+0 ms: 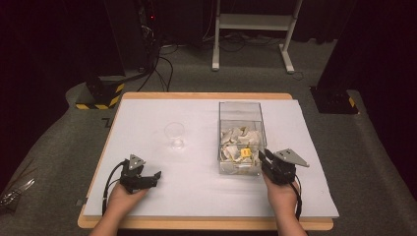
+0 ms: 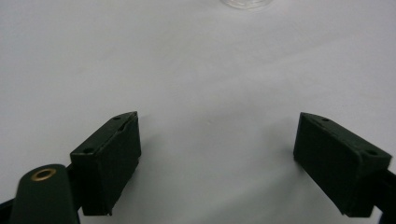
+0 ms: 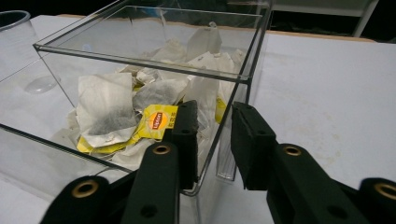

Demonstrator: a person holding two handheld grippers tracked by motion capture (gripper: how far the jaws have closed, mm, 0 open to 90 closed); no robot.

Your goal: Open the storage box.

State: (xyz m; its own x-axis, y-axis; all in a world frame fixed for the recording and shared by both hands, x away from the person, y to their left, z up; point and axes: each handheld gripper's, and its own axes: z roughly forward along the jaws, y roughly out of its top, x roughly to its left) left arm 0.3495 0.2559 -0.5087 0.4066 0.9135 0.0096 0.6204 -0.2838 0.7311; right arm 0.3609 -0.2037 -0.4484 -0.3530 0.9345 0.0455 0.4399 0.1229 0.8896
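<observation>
High view: the clear square acrylic box (image 1: 240,137) stands on the white sheet of the bench (image 1: 196,191), right of centre and toward the near edge, holding a heap of white paper tea bags (image 1: 238,142); the right gripper (image 1: 264,158) sits at the box's near right corner, the hand (image 1: 281,194) behind it; the left gripper (image 1: 153,178) rests low near the near left corner, well apart from the box; a small clear plastic cup (image 1: 174,135) stands upright between them, toward the middle of the bench.

Left gripper view: jaws spread wide over bare white sheet, nothing between them; released; the cup's base (image 2: 245,3) shows at the top edge.

Right gripper view: the jaws straddle the box's near corner wall (image 3: 217,135), one inside by the yellow tea bag tag (image 3: 158,122), one outside; clenched on the wall, though whether the pads bite firmly cannot be told.

Risks, as judged: a grip on smooth thin acrylic at one corner may slip; lifting or dragging from that corner would tilt the box and spill tea bags; a tag or string caught under the inner jaw could be pulled out; a sideways shove could send the box toward the light cup and topple it.
</observation>
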